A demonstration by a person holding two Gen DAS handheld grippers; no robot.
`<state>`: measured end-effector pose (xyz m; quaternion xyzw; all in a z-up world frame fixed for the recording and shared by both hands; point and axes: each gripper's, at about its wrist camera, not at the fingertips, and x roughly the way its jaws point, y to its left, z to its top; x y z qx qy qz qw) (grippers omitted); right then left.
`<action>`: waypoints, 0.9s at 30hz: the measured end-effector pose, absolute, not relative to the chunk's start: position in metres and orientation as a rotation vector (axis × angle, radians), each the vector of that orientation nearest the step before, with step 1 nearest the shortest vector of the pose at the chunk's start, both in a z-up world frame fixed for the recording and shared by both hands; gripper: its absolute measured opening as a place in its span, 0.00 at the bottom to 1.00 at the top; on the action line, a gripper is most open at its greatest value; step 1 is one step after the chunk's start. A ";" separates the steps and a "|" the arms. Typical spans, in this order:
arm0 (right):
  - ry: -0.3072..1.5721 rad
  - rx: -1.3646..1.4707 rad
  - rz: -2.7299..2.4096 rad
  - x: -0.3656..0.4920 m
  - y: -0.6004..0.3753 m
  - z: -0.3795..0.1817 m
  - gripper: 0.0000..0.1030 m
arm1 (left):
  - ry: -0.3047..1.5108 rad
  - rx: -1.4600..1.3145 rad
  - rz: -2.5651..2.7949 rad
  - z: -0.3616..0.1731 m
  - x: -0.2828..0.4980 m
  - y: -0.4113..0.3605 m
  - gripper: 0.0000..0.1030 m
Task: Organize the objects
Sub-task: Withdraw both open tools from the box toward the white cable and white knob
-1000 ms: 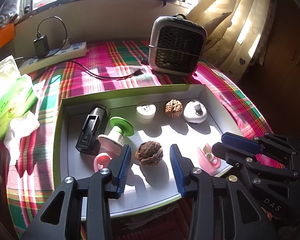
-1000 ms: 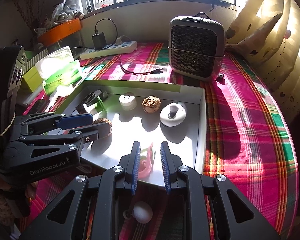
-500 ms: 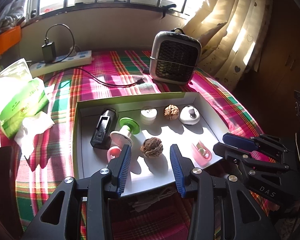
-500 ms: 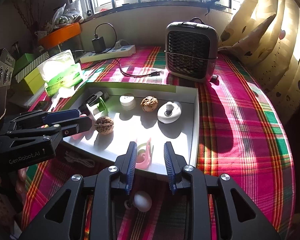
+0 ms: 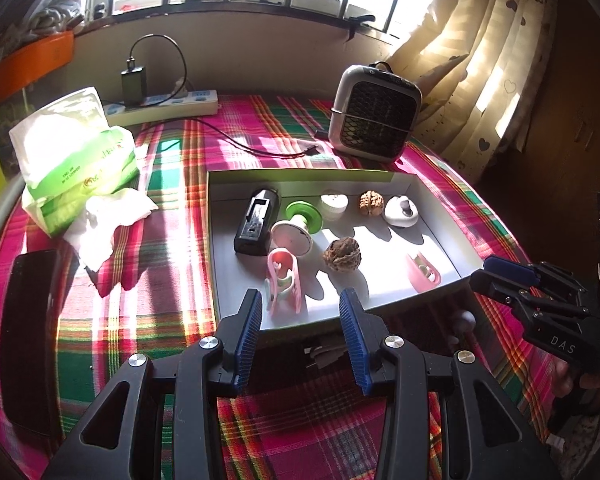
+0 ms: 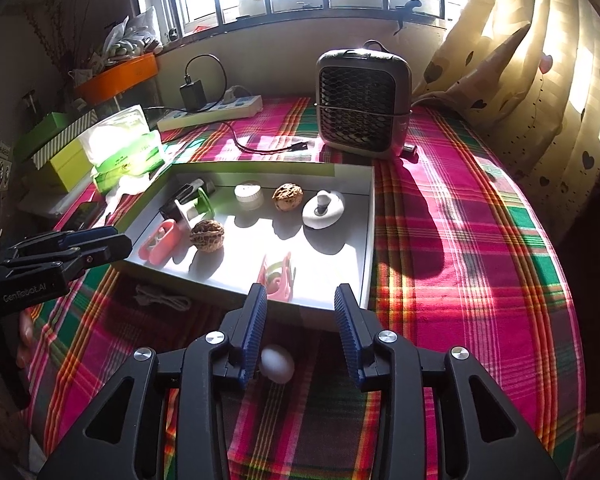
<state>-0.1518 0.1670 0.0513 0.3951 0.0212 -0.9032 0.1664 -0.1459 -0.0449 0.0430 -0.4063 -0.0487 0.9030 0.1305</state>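
A shallow white tray on the plaid tablecloth holds two walnuts, two pink clips, a black device, a green-and-white spool, a white cap and a white knob. My left gripper is open and empty, short of the tray's near edge. My right gripper is open and empty, just before the tray's near right edge. A small white ball lies on the cloth under it.
A grey heater stands behind the tray. A power strip with a charger and cable lies at the back. A green tissue pack and crumpled tissue lie left. A dark phone lies near left.
Both grippers have pulled back from the tray toward me. My right gripper has opened wider and let go of the pink clip, which now lies in the tray.
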 end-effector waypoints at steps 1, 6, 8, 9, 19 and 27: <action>0.059 1.127 -2.572 -0.150 0.167 0.051 0.38 | -0.146 -1.181 2.622 0.043 -0.144 -0.046 0.37; 0.052 1.134 -2.565 -0.141 0.170 0.048 0.39 | -0.149 -1.168 2.616 0.044 -0.136 -0.047 0.37; 0.049 1.142 -2.565 -0.139 0.171 0.047 0.39 | -0.153 -1.160 2.616 0.045 -0.132 -0.047 0.37; 0.045 1.143 -2.566 -0.138 0.172 0.046 0.39 | -0.153 -1.157 2.613 0.046 -0.131 -0.047 0.37; 0.061 1.177 -2.506 -0.130 0.166 0.035 0.43 | -0.156 -1.166 2.583 0.040 -0.119 -0.047 0.37; 0.077 1.223 -2.467 -0.132 0.155 0.021 0.47 | -0.127 -1.238 2.536 0.019 -0.124 -0.038 0.37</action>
